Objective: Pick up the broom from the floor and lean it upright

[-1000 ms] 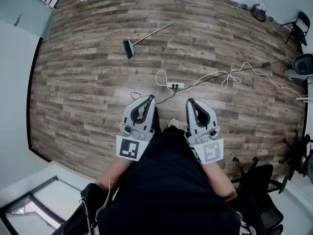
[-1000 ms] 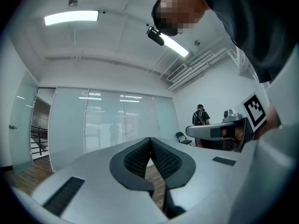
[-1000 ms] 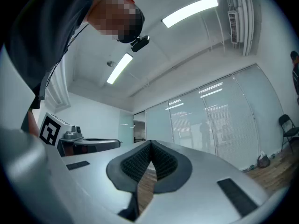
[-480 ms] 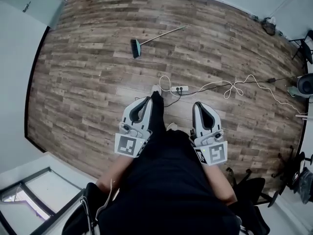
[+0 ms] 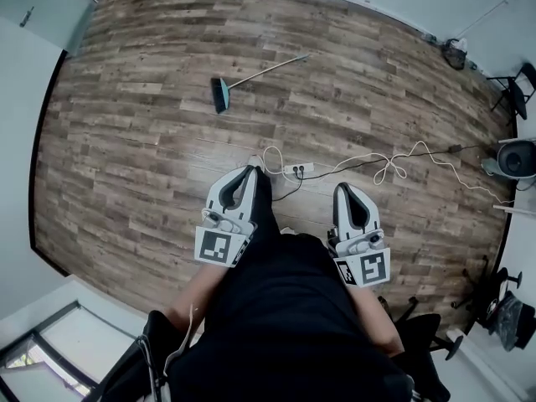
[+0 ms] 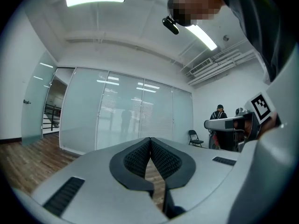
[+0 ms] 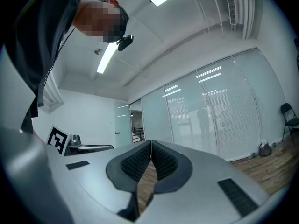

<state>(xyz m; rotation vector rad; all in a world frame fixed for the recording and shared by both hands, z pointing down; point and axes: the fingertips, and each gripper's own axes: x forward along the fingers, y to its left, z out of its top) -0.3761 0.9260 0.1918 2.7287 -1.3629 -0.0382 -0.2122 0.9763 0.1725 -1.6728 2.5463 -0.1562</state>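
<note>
**Closing on the broom, both grippers empty**

Over the last second I have walked forward. In the head view the power strip [image 5: 299, 168] has slid down toward my feet and now sits just ahead of the left gripper [image 5: 249, 171]. The broom [image 5: 255, 74] has dropped slightly lower in the picture. It is nearer, but still well apart from both grippers. It lies flat on the wooden floor [image 5: 126, 141], toward the far edge and left of the middle, with its head pointing left and its handle running up and right toward the far wall.

The left gripper's jaws are pressed together with nothing between them. The right gripper [image 5: 345, 188] is the same, pads meeting and empty. I judge the pickup has not begun. I still have ground to cover, and the jaws must open before I can take the handle.

A white cable [image 5: 394, 153] loops across the floor from the power strip to the right edge, between me and the broom. It is a trip risk, so I would step past it on the left.

The room is an office space. Frosted glass partitions [image 6: 121, 120] line the far side, and a folding chair [image 6: 193, 136] stands by them.
</note>
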